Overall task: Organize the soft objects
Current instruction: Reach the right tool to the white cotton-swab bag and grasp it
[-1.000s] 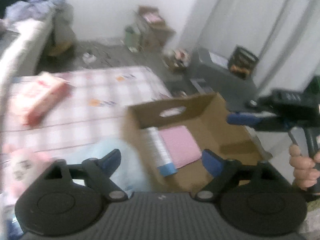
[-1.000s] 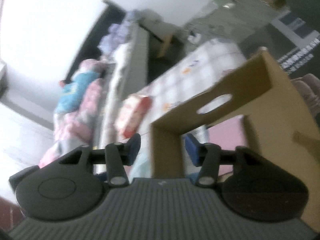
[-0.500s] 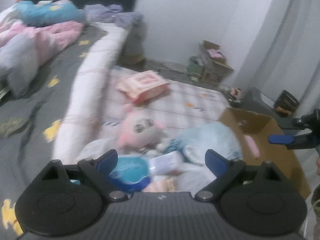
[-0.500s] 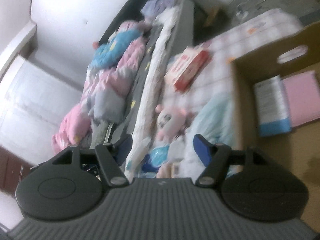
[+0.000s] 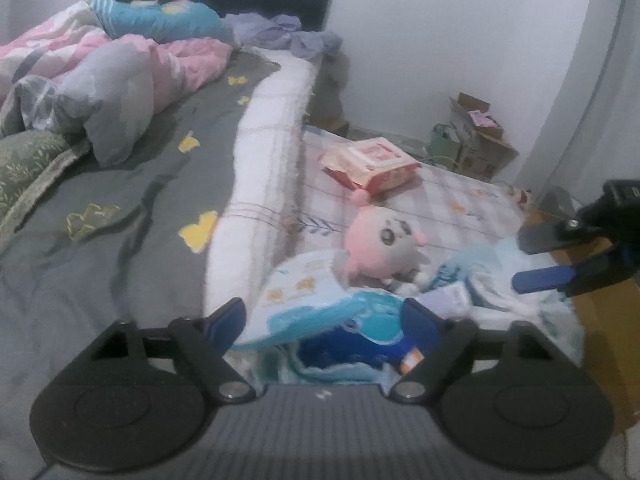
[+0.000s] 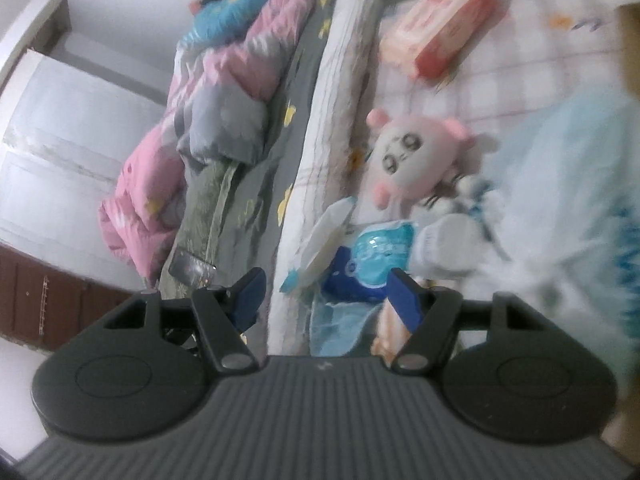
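A pile of soft packs (image 5: 320, 312) is heaped on the checked mat (image 5: 452, 208) beside the bed (image 5: 120, 208), with a pink plush toy (image 5: 384, 248) lying against its far edge and a red-and-white pack (image 5: 370, 162) set well apart beyond. The left gripper (image 5: 324, 318) is held above the pile, its jaws having just been closing yet parted with nothing pressed between them. The right gripper (image 6: 326, 294) is likewise spread and empty.

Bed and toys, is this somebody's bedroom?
Most likely a bedroom. There is a bed with a rumpled quilt, a pink plush on a mat beside it, and boxes by the wall.
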Available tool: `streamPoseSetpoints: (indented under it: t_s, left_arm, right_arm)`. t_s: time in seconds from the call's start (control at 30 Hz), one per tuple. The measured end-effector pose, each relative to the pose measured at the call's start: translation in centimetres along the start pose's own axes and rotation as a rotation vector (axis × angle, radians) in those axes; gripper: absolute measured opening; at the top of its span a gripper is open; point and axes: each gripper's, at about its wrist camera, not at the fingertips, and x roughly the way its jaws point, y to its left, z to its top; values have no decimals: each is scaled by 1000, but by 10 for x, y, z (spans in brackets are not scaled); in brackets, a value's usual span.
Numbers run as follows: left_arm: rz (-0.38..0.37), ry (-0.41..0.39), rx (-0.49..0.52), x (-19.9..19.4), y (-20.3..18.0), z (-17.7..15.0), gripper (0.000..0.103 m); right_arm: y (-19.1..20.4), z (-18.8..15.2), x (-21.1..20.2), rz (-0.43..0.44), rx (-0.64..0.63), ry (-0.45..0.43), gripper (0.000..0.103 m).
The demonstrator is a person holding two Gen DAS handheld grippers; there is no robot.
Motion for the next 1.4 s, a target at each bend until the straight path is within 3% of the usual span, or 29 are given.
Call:
streamPoseSetpoints:
  t_s: [0.1,0.23,0.57,0.67,0.73,0.87,1.0,1.13,1.4]
  left_arm:
    - [32,-17,95,11,-3,-1,81]
    - [11,32,154,31,-4,-3,78]
    - [-83,104,88,63,14,0,63]
    - [-133,133,36,72,21,-1,61]
    - [-136,139,21,75,23,-3,61]
    - [-162,145,2,73,24,-3,62]
    - [-144,164,-96,75,35,0,79]
    - [-163,221,-186,88,46,1,79]
    - [-197,268,-226,103,43,5,77]
  right_arm:
    - [8,7,35,4,14,42,67]
    - [12,19,82,-6,40,100,65]
    - [8,51,170,-86,82,177,62]
    - [6,53,191,-116,75,200,58]
    - [7,53,204,-125,57,214,47]
    - [12,51,208,-142,-5,204,35]
    - [12,51,199,-132,-38,195,31]
    - [9,49,195,-124,-38,197,30]
    - [3,44,195,-87,-20,204,28]
